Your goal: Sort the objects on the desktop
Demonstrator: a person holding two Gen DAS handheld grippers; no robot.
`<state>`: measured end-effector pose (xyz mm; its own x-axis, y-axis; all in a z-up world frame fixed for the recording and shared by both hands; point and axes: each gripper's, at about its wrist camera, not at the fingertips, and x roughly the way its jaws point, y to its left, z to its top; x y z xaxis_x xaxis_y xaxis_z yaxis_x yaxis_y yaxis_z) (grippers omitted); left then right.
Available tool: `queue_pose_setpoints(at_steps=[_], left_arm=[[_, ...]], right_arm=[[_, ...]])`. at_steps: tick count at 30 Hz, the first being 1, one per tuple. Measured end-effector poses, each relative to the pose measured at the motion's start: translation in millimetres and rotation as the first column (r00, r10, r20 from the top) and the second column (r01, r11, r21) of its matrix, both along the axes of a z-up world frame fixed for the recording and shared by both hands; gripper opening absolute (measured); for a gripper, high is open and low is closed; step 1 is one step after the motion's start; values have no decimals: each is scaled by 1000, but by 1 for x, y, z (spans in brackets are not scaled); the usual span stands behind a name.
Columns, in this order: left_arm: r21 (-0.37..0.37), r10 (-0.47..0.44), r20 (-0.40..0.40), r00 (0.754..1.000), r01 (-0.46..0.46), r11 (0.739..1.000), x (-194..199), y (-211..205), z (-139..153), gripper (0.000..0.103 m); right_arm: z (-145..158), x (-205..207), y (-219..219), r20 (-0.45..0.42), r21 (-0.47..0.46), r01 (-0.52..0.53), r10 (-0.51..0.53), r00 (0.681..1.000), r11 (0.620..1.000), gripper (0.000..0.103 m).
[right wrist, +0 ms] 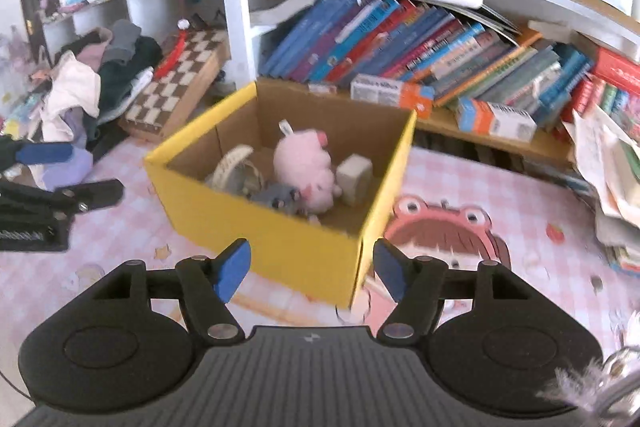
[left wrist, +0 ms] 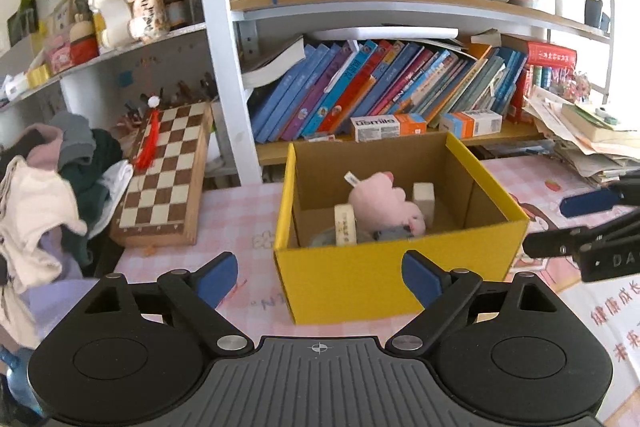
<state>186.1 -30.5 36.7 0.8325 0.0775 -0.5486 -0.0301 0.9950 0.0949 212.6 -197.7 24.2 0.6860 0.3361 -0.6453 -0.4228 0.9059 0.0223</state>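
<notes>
We hold our left gripper (left wrist: 320,277) low over the pink checked desk mat (left wrist: 240,211), its blue-padded jaws spread wide with nothing between them, and they frame the near yellow wall of the cardboard box (left wrist: 384,275) without touching it. Our right gripper (right wrist: 310,273) points at the same box from the other side, its jaws parted at a middling width and likewise empty; the box's near corner shows in the gap beyond them, apart from the pads. The box stands open on the mat in front of the lower shelf of leaning books (left wrist: 380,83). Inside it lie a pink plush toy (left wrist: 386,203), a pale block (left wrist: 424,197) just beside the toy on the right, a pale round-edged object (left wrist: 346,225) on the left, and something grey (left wrist: 390,234) at the toy's near side; we cannot tell what the grey thing is. Left of the box a wooden chessboard (left wrist: 164,179) leans with a red tassel (left wrist: 148,143) draped over it, and a heap of clothes (left wrist: 52,195) lies farther left. Two orange-and-white cartons (left wrist: 388,126) lie on the shelf behind the box. In the right wrist view the left gripper shows at the left edge, well apart from the box.
</notes>
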Motion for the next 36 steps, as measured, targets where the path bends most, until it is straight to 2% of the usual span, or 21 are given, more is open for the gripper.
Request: queue_pose_setpoints(at_steps=[10,18,21,25,30,32,36], left_arm=[[-38,5,-46,999,-7,999,-53,12,-16,92],[-21,-31,-74,997,30,999,-87,15,-30,92],[-30,-44,-86,995,41,999,-99,16,-34,92],[-24,-54,-109,993,51,998,-113,14,-38,92],[-25,-74,-120,990,71,997,-126,14,-39,92],[-33,-74,-123,990,70,997,-131,16,-40,98],[-48,-81,-133,988,75,996,-137,18,-42,98]], right_arm=[[-19,-75,7,-17,8,134,-134,991,991,67],[-27,-121,21,-12,-7,201,-201,980,980,69],[-30,-137,25,-6,-13,231,-231,973,973,76],[-36,-154,30,-10,-33,269,-269,963,963,91],[-43,-170,33,-31,-42,297,-298,954,954,93],[-44,-176,36,-30,-49,294,-296,955,954,94],[-46,-186,43,-26,-68,275,-278,960,959,95]])
